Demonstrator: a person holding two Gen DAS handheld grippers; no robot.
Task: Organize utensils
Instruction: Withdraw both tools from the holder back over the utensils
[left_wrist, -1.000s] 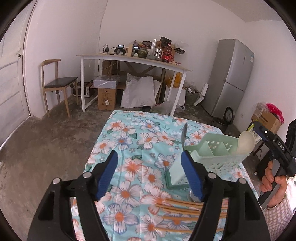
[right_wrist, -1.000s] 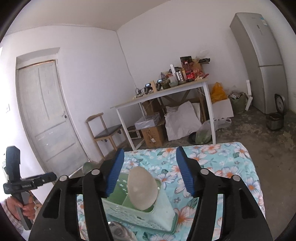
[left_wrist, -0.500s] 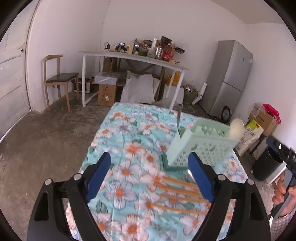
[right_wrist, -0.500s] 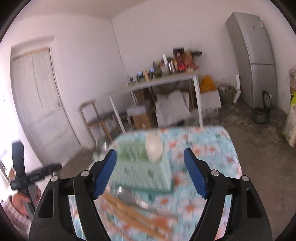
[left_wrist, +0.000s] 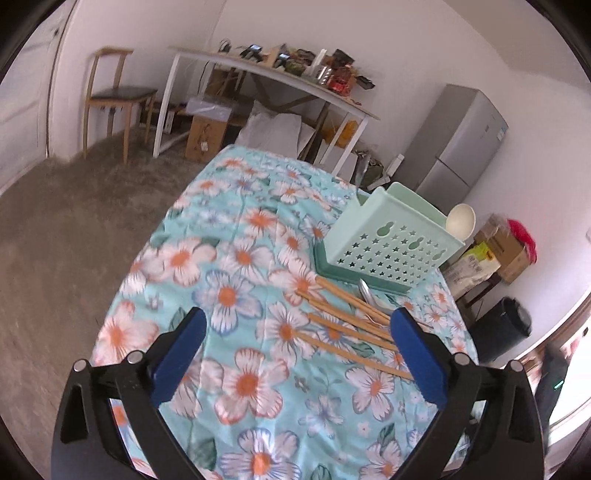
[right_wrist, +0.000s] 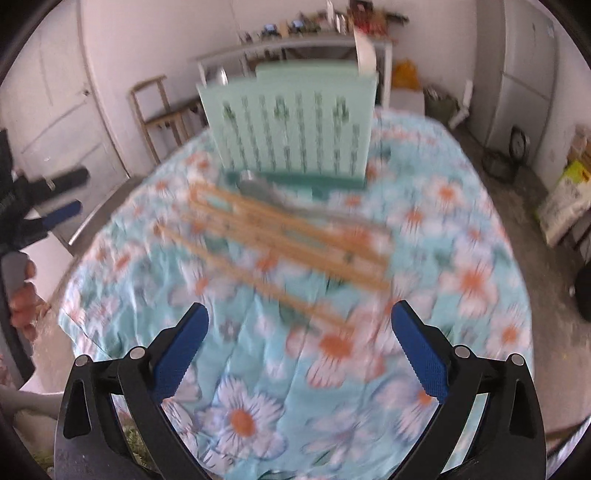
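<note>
Left gripper (left_wrist: 295, 347) jaws opening, nothing between, right gripper (right_wrist: 297, 338) likewise, chopsticks (left_wrist: 347, 325) on floral bench (left_wrist: 236, 229) before mint utensil holder (left_wrist: 391, 240), white spoon (left_wrist: 460, 221) sharp in left view, right view blurred, showing a hand (right_wrist: 20, 291).

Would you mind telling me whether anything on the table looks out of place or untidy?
Yes: several wooden chopsticks lie loose and fanned out on the floral tablecloth, beside the green utensil holder rather than in it. A metal spoon lies among them. Only a white spoon stands in the holder.
</note>
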